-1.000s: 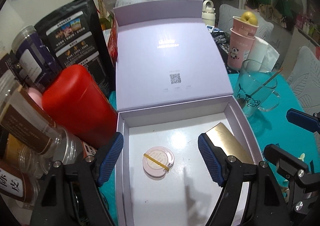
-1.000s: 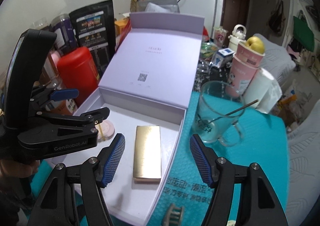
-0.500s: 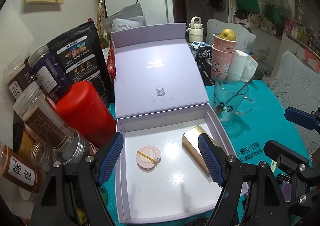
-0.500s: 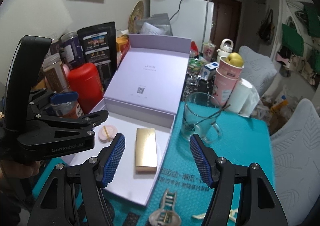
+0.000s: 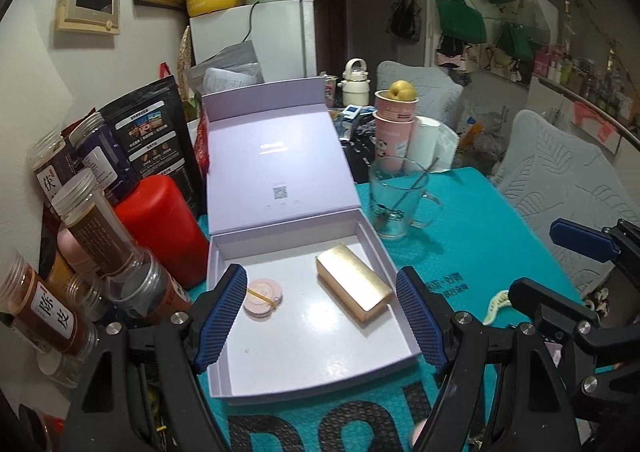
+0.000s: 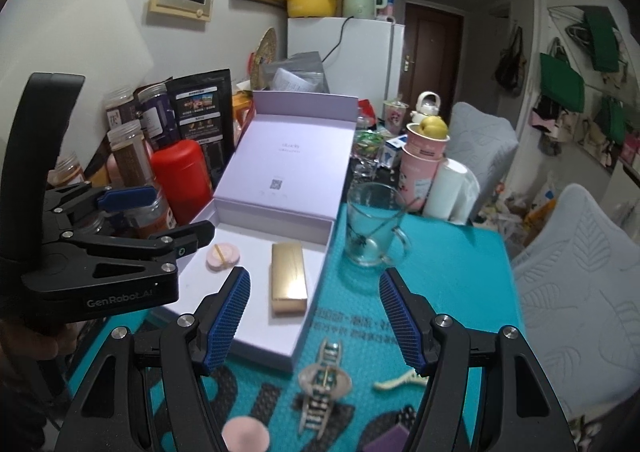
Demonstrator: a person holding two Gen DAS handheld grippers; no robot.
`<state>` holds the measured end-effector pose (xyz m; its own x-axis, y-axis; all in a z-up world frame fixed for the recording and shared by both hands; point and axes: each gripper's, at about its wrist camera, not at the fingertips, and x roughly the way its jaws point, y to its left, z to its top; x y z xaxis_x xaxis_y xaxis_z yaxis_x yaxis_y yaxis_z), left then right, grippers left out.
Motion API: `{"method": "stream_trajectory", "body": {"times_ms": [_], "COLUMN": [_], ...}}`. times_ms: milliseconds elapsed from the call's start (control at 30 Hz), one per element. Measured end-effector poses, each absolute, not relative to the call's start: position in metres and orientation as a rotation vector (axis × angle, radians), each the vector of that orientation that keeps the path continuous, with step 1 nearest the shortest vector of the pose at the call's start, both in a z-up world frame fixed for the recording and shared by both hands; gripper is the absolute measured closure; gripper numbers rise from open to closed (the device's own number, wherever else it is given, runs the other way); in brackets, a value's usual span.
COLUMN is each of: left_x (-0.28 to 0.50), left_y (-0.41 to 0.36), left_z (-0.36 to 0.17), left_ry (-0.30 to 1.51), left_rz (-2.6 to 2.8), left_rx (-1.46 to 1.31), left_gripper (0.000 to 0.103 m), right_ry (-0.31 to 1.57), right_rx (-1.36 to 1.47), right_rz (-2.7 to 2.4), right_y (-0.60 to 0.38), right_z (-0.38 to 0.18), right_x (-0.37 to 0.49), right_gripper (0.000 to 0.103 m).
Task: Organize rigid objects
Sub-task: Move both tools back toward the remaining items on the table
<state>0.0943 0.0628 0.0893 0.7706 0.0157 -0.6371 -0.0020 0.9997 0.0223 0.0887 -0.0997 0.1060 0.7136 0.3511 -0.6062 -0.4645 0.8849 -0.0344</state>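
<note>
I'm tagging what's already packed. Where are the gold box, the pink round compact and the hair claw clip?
gold box (image 5: 354, 282), left wrist view, top face.
pink round compact (image 5: 262, 292), left wrist view, lid.
hair claw clip (image 6: 325, 382), right wrist view, hinge.

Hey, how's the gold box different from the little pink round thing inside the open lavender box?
The gold box is a long rectangular block with a shiny metallic face; the pink round thing is a flat matte disc. The gold box stands taller and takes up more floor, while the pink disc is low and small. The disc has a yellow band across it; the gold box is plain. Both lie loose on the white floor of the lavender box, apart from each other.
</note>
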Motion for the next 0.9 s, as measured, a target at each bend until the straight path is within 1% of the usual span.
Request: {"method": "stream_trajectory", "body": {"times_ms": [433, 633, 733, 900], "left_x": [0.047, 0.032, 0.025, 0.016], "left_y": [0.036, 0.026, 0.022, 0.019], "left_z": [0.08, 0.07, 0.064, 0.052], "left_ry": [0.645, 0.668, 0.677, 0.708], "left_rz": [-0.052, -0.098, -0.112, -0.138], "left_rx": [0.071, 0.08, 0.085, 0.071], "left_gripper": [0.026, 0.026, 0.026, 0.026], "right_ry": [0.626, 0.639, 0.632, 0.624], "right_rx": [-0.185, -0.188, -0.186, -0.198], "right_rz": [0.387, 0.373, 0.365, 0.354], "right_y": [-0.128, -0.136, -0.14, -0.141], "right_z": [0.096, 0.085, 0.082, 0.073], "right_x": [0.038, 0.018, 0.008, -0.01], "right_gripper": [0.035, 0.035, 0.031, 0.03]}}
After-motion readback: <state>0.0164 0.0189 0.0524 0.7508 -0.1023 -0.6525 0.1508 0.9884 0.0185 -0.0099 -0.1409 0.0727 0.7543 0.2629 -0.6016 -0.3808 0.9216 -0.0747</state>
